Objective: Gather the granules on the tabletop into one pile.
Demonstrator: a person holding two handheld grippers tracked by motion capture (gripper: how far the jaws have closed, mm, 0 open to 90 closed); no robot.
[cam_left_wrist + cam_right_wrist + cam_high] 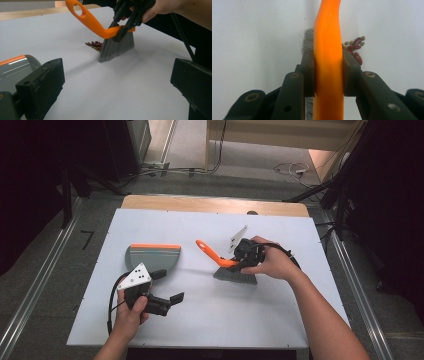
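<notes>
The right gripper (248, 256) has its jaws clamped on the orange handle of the brush (113, 37), whose grey bristles rest on the white table (210, 320). A small pile of beans (94, 45) lies touching the bristles, on the side facing the dustpan (151, 256). The left gripper (161, 302), jaws apart and empty, hovers just beside the dustpan. Judging by this, sweeping is barely begun: no beans have reached the dustpan.

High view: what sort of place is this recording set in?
Probably a lab or data-collection workspace rather than a home: a white-covered table on a bare floor, metal rails along both sides, and loose cables behind it.
</notes>
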